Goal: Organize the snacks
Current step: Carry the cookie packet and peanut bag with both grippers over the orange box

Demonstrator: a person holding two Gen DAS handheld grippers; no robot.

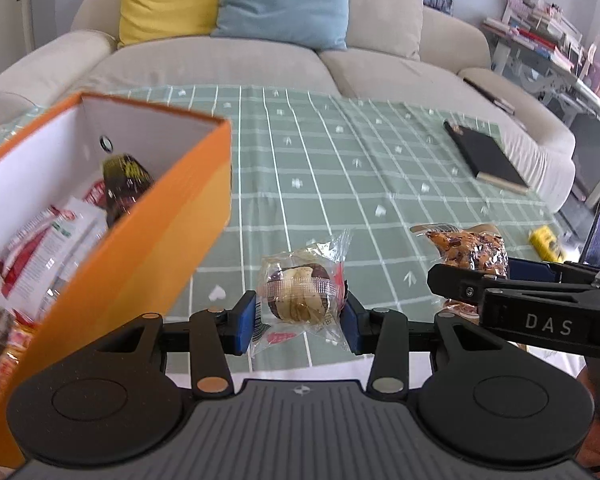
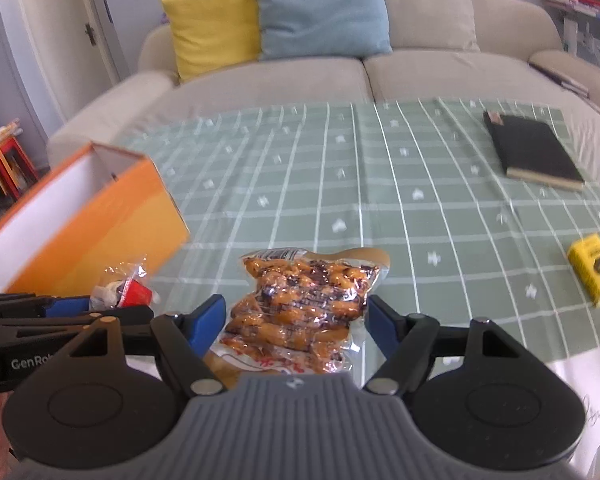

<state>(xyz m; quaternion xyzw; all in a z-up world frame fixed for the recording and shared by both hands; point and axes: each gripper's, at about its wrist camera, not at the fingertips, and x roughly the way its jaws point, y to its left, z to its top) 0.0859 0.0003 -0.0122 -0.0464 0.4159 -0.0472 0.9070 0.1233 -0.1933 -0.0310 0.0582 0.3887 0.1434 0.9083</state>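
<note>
My left gripper point(image 1: 300, 320) is shut on a clear-wrapped round pastry point(image 1: 300, 292), held just right of the open orange box point(image 1: 148, 240). The box holds several snack packets point(image 1: 48, 248) and a dark wrapped snack point(image 1: 124, 184). In the right wrist view my right gripper point(image 2: 294, 320) straddles a clear bag of orange-brown snacks point(image 2: 300, 304); its blue pads sit at the bag's sides, and contact is unclear. That bag also shows in the left wrist view point(image 1: 468, 252). The box point(image 2: 100, 232) and the wrapped pastry point(image 2: 124, 288) appear at the left of the right wrist view.
A green checked cloth point(image 2: 380, 200) covers the table. A black notebook point(image 2: 534, 152) lies at the far right, and a small yellow packet point(image 2: 592, 268) near the right edge. A beige sofa point(image 2: 340, 72) with yellow and blue cushions stands behind the table.
</note>
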